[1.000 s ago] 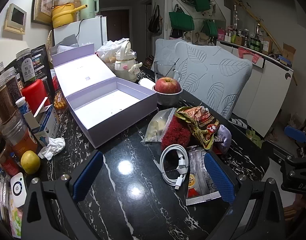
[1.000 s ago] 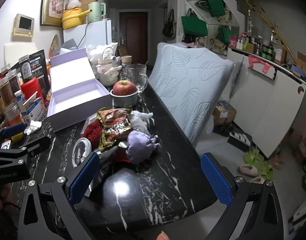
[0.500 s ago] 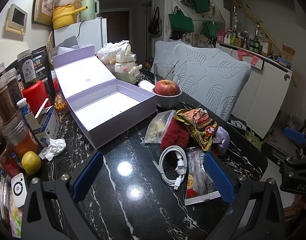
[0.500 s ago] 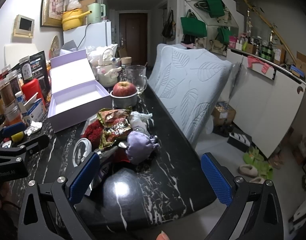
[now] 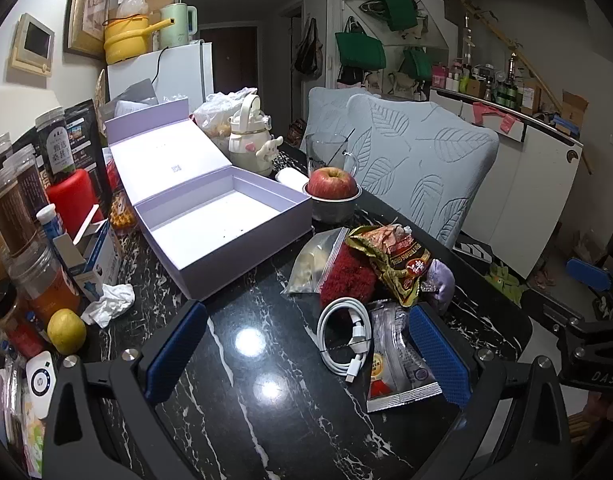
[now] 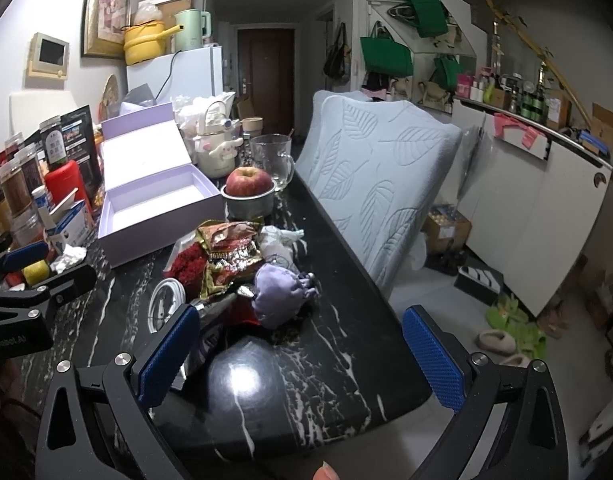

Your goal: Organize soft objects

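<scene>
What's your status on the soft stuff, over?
Left gripper open, empty. Right gripper open, empty. Purple pouch and red fuzzy item lie in the pile; box open. Snack bag and cable crowd them.

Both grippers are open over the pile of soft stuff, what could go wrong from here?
1. The purple pouch sits near the table edge; a nudge from the right gripper might push it off.
2. The items overlap, so grabbing the red plush may drag the snack bag or cable along.
</scene>
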`<state>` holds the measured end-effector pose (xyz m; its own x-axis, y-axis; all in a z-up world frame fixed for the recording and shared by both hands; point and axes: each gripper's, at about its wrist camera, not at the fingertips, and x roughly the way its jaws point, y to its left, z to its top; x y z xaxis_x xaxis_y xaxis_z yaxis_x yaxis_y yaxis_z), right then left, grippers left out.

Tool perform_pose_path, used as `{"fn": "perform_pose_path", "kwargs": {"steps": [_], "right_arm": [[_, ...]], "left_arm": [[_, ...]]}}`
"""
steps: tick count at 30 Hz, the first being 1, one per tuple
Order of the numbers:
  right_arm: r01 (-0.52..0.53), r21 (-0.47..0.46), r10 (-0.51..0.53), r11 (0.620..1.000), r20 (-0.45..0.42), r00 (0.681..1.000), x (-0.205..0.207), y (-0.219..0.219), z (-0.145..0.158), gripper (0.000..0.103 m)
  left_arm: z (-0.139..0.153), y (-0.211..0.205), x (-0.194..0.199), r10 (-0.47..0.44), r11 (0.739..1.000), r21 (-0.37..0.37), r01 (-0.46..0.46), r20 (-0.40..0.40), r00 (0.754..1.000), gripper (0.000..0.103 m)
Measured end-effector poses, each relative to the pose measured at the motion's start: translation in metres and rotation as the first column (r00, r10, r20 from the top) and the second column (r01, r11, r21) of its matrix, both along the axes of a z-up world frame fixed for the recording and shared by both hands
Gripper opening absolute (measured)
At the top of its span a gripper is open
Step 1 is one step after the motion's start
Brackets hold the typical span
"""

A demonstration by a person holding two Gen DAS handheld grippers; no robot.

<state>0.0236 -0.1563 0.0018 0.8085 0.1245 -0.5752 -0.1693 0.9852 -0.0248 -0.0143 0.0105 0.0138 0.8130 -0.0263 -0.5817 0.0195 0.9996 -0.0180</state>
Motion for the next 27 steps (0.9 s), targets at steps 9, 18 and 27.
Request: {"fn": "perform_pose_path", "kwargs": {"steps": [9,18,27], "right_arm": [[-0.002,0.019,0.002,1.000,0.001,1.000,0.001,0.000,-0.001,0.103],[-0.024,0.032,0.026,0.999,-0.039,0.999,0.014,0.002,-0.017,0.103],[-0.061,0.032,0.064,0.998,-0.099,0.993,0.031,0.008,-0.044,0.103]], "left_arm": [[-0.002,0.005,0.006,0.001,1.000,-0.003,-0.001,-0.003,1.000,0.103],[-0.026,0.012,0.018,0.012,1.000,0.012,-0.011,-0.056,0.998,0.103],[-0.057,0.014,0.040,-0.002,1.000,-0.013,0.000,-0.148,0.989,0.103]]}}
